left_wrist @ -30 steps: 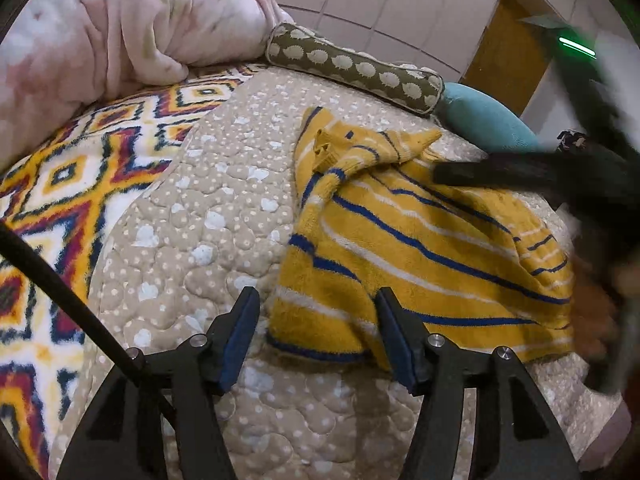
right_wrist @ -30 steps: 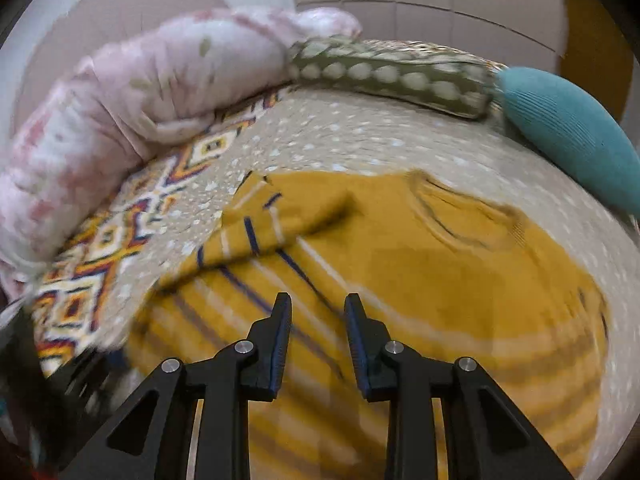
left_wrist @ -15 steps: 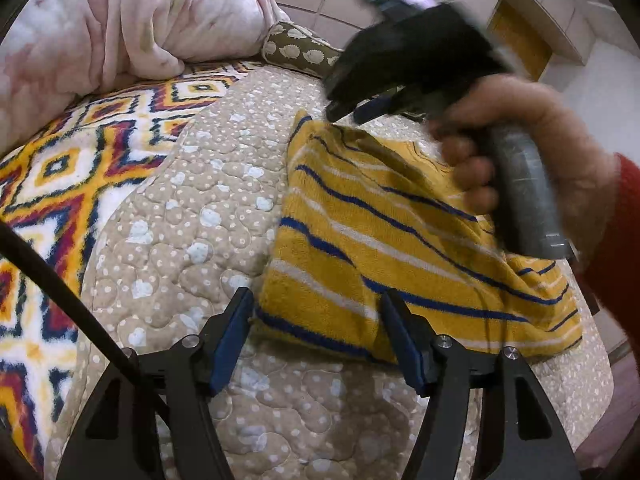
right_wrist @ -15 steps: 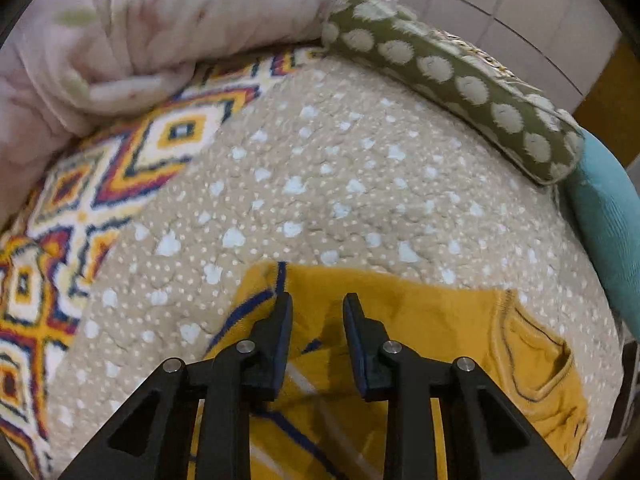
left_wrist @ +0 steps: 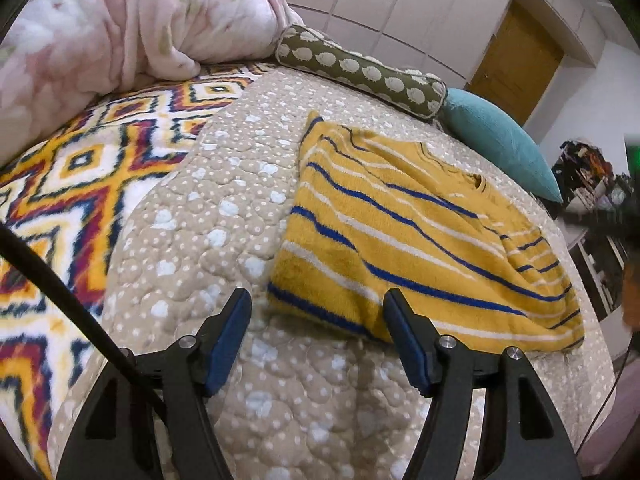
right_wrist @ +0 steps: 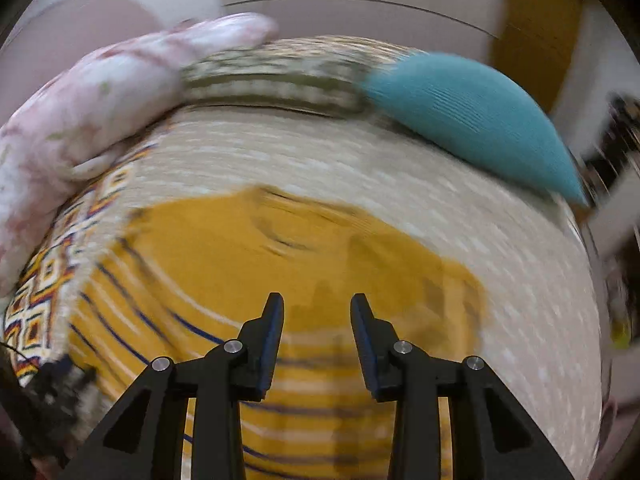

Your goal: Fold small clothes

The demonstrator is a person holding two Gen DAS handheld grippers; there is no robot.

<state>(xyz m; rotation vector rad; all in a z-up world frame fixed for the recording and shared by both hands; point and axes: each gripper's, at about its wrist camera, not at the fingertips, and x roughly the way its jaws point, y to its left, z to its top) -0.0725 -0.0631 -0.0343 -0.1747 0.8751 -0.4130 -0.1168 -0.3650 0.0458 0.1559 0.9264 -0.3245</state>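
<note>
A yellow sweater [left_wrist: 400,240] with blue and white stripes lies flat on the beige quilted bedspread [left_wrist: 200,240], its left side folded into a straight edge. My left gripper [left_wrist: 316,300] hovers at the sweater's near left hem corner. Its jaws are opening, and the hem shows between them with the pads apart from it. In the blurred right wrist view, my right gripper [right_wrist: 317,300] hangs above the sweater [right_wrist: 248,280] with jaws opening and nothing between them. It shows as a dark blur [left_wrist: 608,220] at the right edge of the left wrist view.
A pink floral blanket [left_wrist: 120,28] is heaped at the back left. An olive bolster [left_wrist: 360,68] and a teal pillow [left_wrist: 500,140] line the far edge. A patterned fleece [left_wrist: 60,184] covers the left. A black cable [left_wrist: 52,280] crosses the near left.
The right gripper and the hand holding it, over the sweater's far part half a second ago, have swung off to the right. The sweater's left side now lies straight. The left jaws stand slightly wider.
</note>
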